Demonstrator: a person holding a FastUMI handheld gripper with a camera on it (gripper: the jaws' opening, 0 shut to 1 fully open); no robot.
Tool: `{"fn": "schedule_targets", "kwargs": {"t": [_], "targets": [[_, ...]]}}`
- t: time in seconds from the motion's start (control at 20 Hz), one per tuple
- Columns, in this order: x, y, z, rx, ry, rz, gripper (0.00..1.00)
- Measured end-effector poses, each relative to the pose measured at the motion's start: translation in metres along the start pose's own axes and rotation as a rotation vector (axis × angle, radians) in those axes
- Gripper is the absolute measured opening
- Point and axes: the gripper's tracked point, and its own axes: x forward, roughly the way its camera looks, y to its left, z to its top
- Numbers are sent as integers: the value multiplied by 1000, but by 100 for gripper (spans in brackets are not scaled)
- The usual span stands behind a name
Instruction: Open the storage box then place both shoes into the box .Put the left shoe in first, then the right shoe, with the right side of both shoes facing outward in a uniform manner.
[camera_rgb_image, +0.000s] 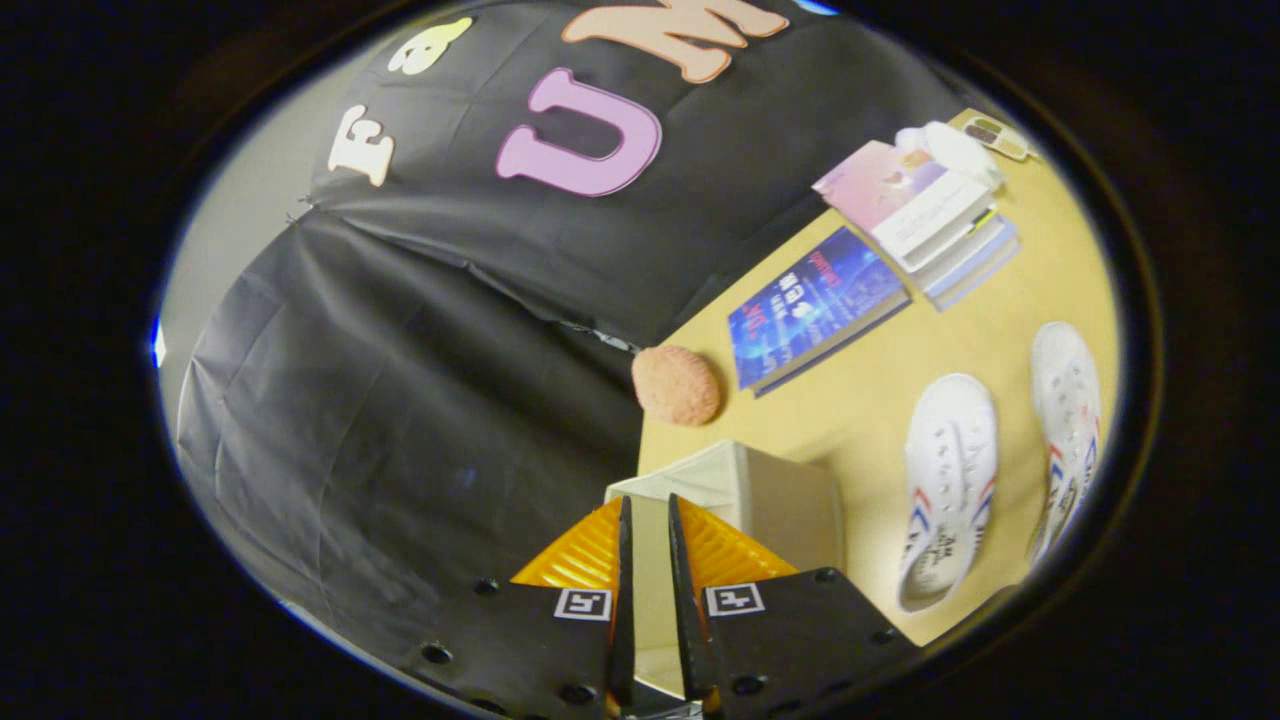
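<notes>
The beige storage box (790, 500) stands on the yellow table (900, 400) just ahead of my fingers. A pale panel of it, its lid (650, 590), runs edge-on between my two fingers. My gripper (648, 505) is shut on that lid, with the fingers nearly parallel and a narrow gap filled by the panel. The view is tilted, so the table appears to slope. Two white shoes with red and blue stripes lie side by side beyond the box, one (950, 480) near it and the other (1068, 430) further out.
A pink, rough-surfaced ball (677, 385) sits at the table's edge by the box. A blue book (815, 305) lies past it, then a stack of books (925, 215) with a white object (950, 145) behind. The booth's black cloth wall hangs close by.
</notes>
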Motion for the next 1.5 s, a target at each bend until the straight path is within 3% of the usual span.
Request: {"fn": "schedule_targets", "kwargs": {"t": [0.75,0.9,1.5], "targets": [[-38,-190,-36,102,33,-349,20],[-35,-210,-42,104,52,-393,30],[-2,-232,-62,99,133,-441,30]]}}
